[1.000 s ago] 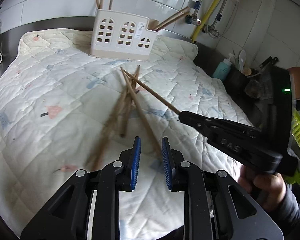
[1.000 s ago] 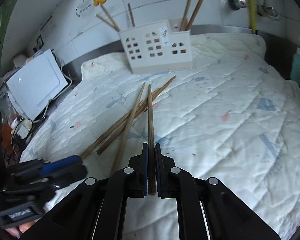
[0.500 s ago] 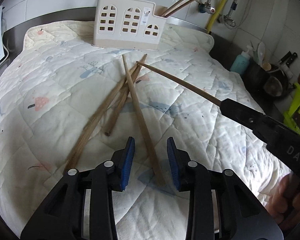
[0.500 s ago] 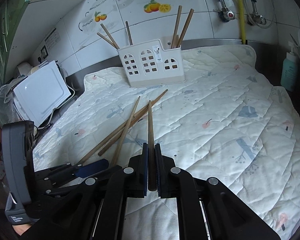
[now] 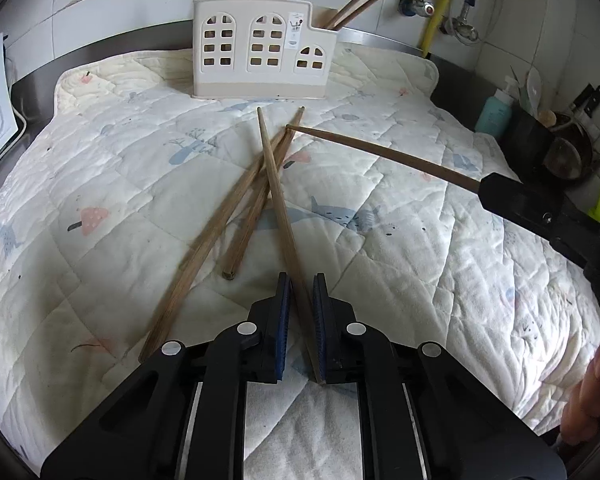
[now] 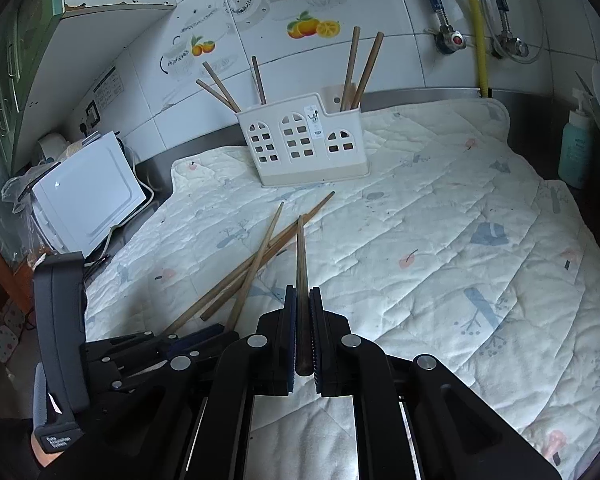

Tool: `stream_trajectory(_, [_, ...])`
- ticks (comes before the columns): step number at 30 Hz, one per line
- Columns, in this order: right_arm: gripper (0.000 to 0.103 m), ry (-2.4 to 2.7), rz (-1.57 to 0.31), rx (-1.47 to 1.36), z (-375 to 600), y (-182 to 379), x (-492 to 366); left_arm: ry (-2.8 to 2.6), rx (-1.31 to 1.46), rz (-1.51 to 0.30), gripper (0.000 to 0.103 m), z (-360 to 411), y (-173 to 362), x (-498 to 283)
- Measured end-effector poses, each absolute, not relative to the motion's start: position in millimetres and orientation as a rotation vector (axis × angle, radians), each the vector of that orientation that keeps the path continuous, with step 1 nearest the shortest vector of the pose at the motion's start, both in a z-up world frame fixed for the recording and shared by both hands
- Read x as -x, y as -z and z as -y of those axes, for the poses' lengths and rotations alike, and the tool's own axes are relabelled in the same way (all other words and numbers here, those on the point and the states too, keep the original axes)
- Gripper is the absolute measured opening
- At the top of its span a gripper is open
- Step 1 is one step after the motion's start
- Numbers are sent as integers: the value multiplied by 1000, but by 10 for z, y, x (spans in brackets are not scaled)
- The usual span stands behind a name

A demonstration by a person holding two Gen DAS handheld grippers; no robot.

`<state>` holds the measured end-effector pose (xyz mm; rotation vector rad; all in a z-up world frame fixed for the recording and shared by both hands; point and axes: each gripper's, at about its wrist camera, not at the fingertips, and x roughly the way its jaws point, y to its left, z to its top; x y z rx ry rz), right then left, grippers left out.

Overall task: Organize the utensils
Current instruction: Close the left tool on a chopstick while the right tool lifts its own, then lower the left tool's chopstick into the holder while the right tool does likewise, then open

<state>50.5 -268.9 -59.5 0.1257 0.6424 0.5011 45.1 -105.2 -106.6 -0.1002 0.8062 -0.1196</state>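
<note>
A white utensil holder [image 5: 260, 52] [image 6: 302, 142] stands at the back of the quilted mat and holds several wooden chopsticks. Three chopsticks lie crossed on the mat [image 5: 236, 204] [image 6: 256, 256]. My left gripper [image 5: 301, 280] straddles the thick end of one lying chopstick [image 5: 282, 208], with its jaws narrowed close around it; the stick rests on the mat. My right gripper [image 6: 302, 292] is shut on another chopstick [image 6: 300, 252] and holds it above the mat, pointing toward the holder. That held chopstick also shows in the left wrist view [image 5: 380, 152].
A white appliance [image 6: 88, 196] sits left of the mat. A teal bottle [image 6: 576, 152], dark pots [image 5: 568, 152] and knives stand to the right. Pipes and a yellow hose [image 6: 476, 20] run down the tiled wall.
My left gripper has moved forward over the thick end of a lying chopstick and its jaws have narrowed. My right gripper has lifted higher and back with its chopstick.
</note>
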Motion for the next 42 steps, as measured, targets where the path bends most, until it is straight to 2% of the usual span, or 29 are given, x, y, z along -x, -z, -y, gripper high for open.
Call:
stream_trajectory(5, [6, -502, -627, -116, 2673, 520, -460, 142, 91, -809, 8, 1033, 1030, -430])
stream_trajectory(28, [6, -508, -506, -50, 2707, -391, -580, 253, 52, -557, 6, 620, 253, -361])
stream_trajectory(42, [6, -473, -405, 118, 2407, -1419, -1249, 318, 37, -529, 6, 412, -415, -981])
